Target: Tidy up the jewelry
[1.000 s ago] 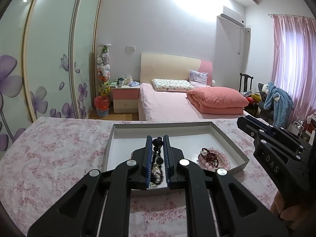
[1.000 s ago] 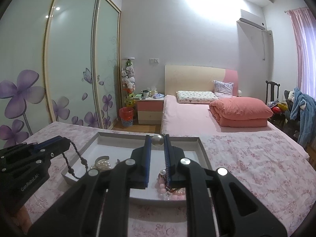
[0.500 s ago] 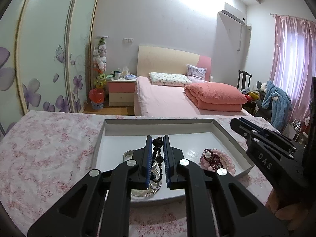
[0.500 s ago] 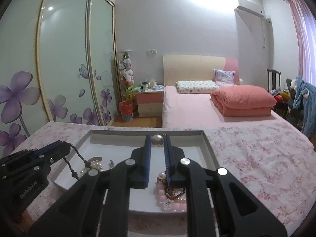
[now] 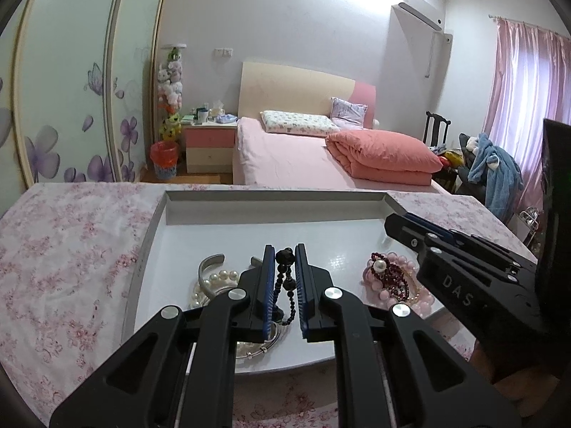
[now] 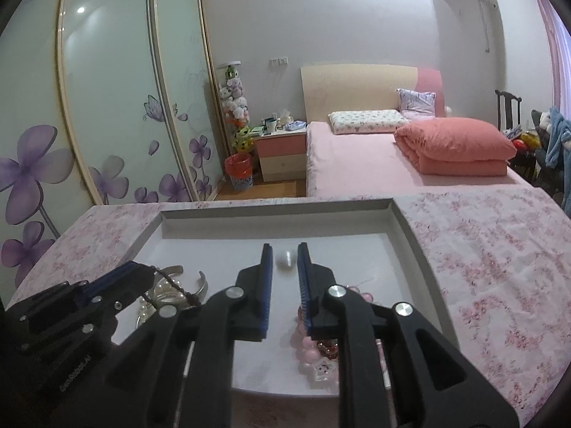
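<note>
Black beads (image 5: 284, 278) hang pinched in the closed left claw (image 5: 284, 267) over the tray's (image 6: 410, 228) near edge, not yet laid down. Nearby lie pearls (image 5: 217, 280), a silver cuff (image 5: 208, 265) and pink beads (image 5: 399, 281). Farther in, the right claw (image 6: 284, 267) is opening around a pearl (image 6: 284, 259), seemingly just released.

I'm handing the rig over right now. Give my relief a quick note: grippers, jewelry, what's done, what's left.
Left gripper: shut on the black bead strand, hanging over the white tray.
Right gripper: fingers opening; the white pearl between them looks released onto the tray.
In tray: silver cuff, pearl strand, pink and dark red bead pile.
Left: set the black strand down, release.
</note>
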